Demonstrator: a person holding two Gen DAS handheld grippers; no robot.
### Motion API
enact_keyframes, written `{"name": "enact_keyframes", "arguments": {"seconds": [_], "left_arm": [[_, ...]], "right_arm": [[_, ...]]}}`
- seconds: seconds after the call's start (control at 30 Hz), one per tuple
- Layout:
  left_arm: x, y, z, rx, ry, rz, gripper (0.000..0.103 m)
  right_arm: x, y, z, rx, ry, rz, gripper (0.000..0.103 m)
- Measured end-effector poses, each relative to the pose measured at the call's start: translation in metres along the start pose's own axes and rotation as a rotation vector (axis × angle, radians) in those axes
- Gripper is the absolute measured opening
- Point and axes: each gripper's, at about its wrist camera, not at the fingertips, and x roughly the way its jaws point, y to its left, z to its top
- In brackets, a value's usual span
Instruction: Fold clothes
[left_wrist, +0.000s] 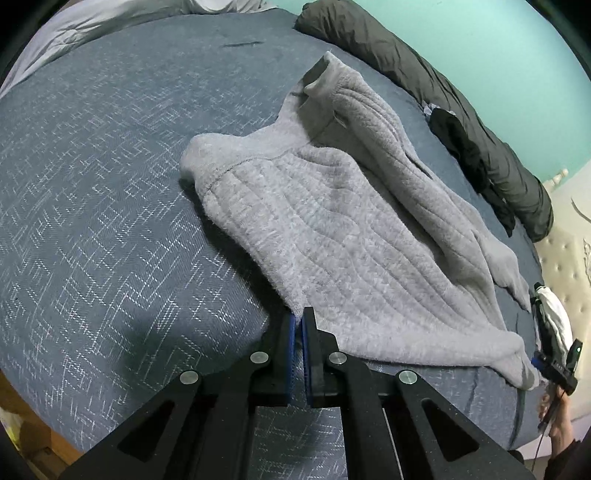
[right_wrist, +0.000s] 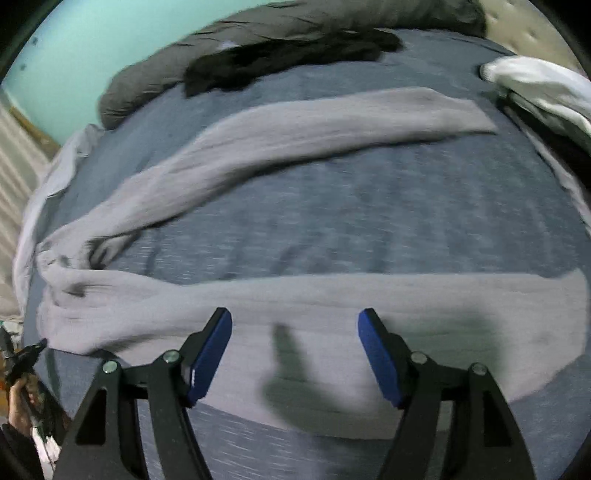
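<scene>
A grey fleece jacket (left_wrist: 314, 221) lies spread on the blue bedspread (left_wrist: 110, 184), collar at the far end, hem toward me. My left gripper (left_wrist: 298, 321) is shut at the jacket's near left hem corner; I cannot tell whether cloth is pinched between the pads. In the right wrist view the jacket (right_wrist: 295, 314) lies across the bed with one sleeve (right_wrist: 332, 118) stretched out beyond. My right gripper (right_wrist: 295, 325) is open and empty, hovering over the jacket's near edge. The view is motion-blurred.
A dark grey duvet (left_wrist: 424, 92) and a black garment (left_wrist: 465, 147) lie along the bed's far side by the teal wall. White cloth (right_wrist: 535, 85) lies at the right. A cream tufted headboard (left_wrist: 561, 266) stands beyond. The other gripper shows at the bed edge (left_wrist: 554, 354).
</scene>
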Motion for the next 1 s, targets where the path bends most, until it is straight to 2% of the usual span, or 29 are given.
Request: {"name": "enact_keyframes", "arguments": {"seconds": [0.07, 0.23, 0.3, 0.33, 0.37, 0.4, 0.43, 0.47, 0.7, 0.87, 0.93, 1.0], "left_arm": [[0.002, -0.002, 0.001, 0.006, 0.001, 0.003, 0.004], [0.004, -0.005, 0.004, 0.015, 0.006, 0.012, 0.004], [0.003, -0.007, 0.004, 0.022, 0.007, 0.018, 0.004], [0.003, -0.008, 0.005, 0.025, 0.006, 0.02, 0.004], [0.002, -0.009, 0.005, 0.028, 0.006, 0.023, 0.004], [0.0, -0.009, 0.006, 0.031, 0.004, 0.024, 0.004], [-0.001, -0.01, 0.007, 0.032, 0.001, 0.023, 0.004], [-0.002, -0.011, 0.007, 0.033, -0.002, 0.022, 0.004], [-0.015, -0.013, 0.011, 0.039, -0.015, 0.015, 0.004], [-0.017, -0.016, 0.012, 0.038, -0.012, 0.019, 0.004], [-0.016, -0.019, 0.01, 0.039, -0.009, 0.025, 0.004], [-0.015, -0.021, 0.009, 0.041, -0.007, 0.031, 0.004]], "right_arm": [[-0.003, -0.011, -0.005, 0.007, 0.016, -0.012, 0.072], [0.015, -0.008, -0.03, -0.086, 0.14, -0.055, 0.072], [0.021, -0.004, -0.038, -0.119, 0.155, -0.066, 0.068], [0.023, -0.003, -0.042, -0.136, 0.16, -0.07, 0.051], [0.024, -0.004, -0.045, -0.144, 0.16, -0.072, 0.03], [0.024, -0.004, -0.047, -0.15, 0.157, -0.072, 0.02], [0.022, -0.004, -0.048, -0.15, 0.147, -0.067, 0.007], [0.018, -0.005, -0.049, -0.151, 0.137, -0.06, 0.002], [-0.021, -0.005, -0.062, -0.215, 0.047, -0.034, 0.0], [-0.048, -0.023, -0.073, -0.224, 0.001, -0.009, 0.0], [-0.054, -0.032, -0.072, -0.189, -0.023, 0.041, 0.0], [-0.052, -0.037, -0.065, -0.121, -0.035, 0.064, 0.007]]}}
